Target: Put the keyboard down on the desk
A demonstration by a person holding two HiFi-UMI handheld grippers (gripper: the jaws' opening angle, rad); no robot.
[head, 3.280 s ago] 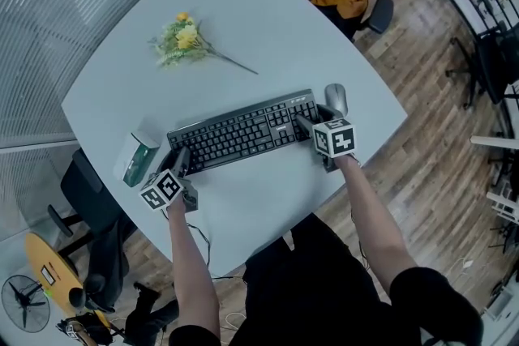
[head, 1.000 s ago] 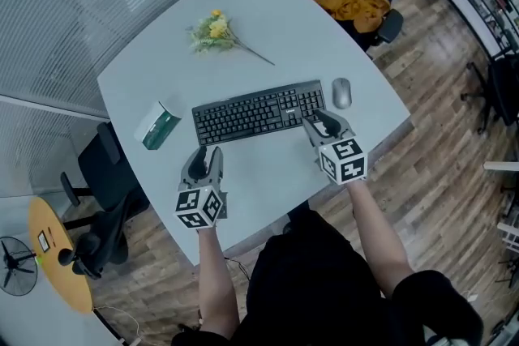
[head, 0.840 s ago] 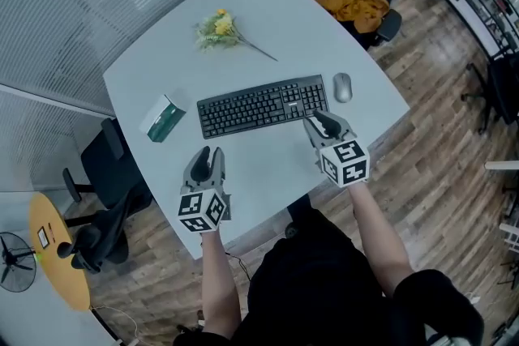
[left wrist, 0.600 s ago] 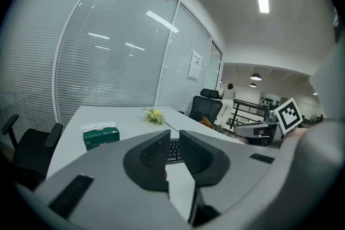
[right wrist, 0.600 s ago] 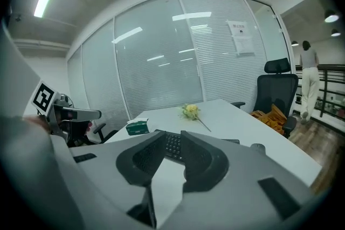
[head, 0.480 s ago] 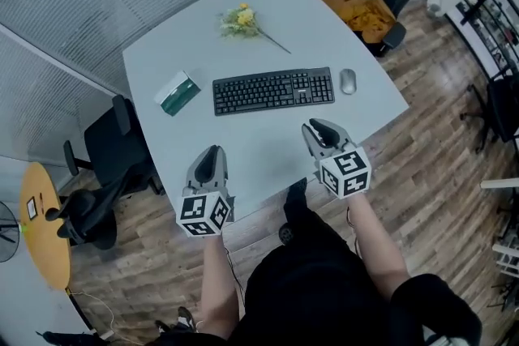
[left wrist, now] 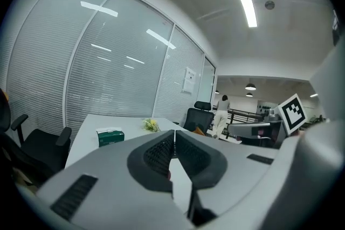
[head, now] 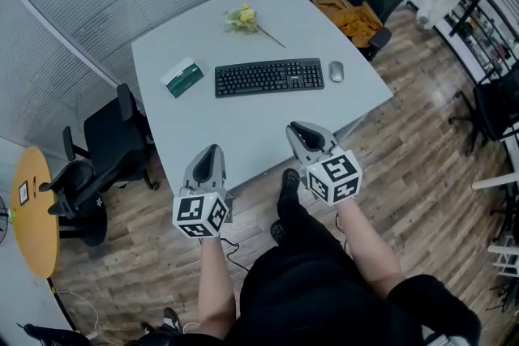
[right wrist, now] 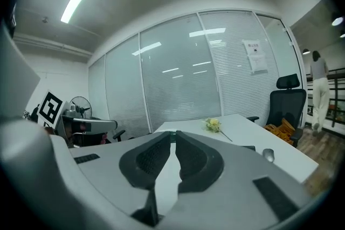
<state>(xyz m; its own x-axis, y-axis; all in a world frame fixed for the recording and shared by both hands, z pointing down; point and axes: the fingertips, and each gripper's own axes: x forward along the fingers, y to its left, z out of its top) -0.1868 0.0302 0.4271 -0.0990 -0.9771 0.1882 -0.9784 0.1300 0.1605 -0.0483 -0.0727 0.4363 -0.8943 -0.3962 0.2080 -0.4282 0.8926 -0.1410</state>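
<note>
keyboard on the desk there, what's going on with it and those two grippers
A person holds a gripper in each hand, both at the near edge of the desk. The keyboard lies flat on the desk between a green box and a mouse, touched by neither gripper: it is already down. The left gripper has its jaws shut on nothing; the right gripper has its jaws closing, nothing between them.

We note a pale grey desk (head: 243,126). Black keyboard (head: 268,77) lies mid-desk, a mouse (head: 336,71) beside it by the right edge. Green box (head: 182,77) near the left edge. Yellow flower sprig (head: 246,19) toward the far corner.
</note>
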